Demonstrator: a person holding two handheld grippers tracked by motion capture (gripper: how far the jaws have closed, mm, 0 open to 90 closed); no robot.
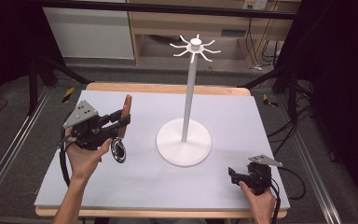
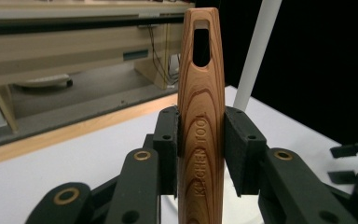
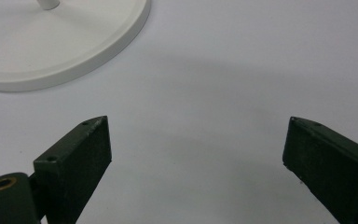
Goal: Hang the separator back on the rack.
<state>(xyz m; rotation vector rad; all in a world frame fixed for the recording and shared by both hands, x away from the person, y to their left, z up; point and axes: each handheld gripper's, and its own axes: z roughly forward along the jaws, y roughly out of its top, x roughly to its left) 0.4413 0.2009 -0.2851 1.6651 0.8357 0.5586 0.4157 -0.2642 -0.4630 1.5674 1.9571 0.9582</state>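
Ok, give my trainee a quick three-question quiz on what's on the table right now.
1. True or false: the left gripper is shut on the wooden handle.
2. What words are stamped on that handle?
3. The right gripper is: A) open above bare table B) holding the white stand C) shut on a cable.

Key: 1 true. 2 KITCHEN TOOL. 3 A.

Even overhead light, soft shadows on the table (image 1: 242, 116), dark surroundings, slightly blurry frames.
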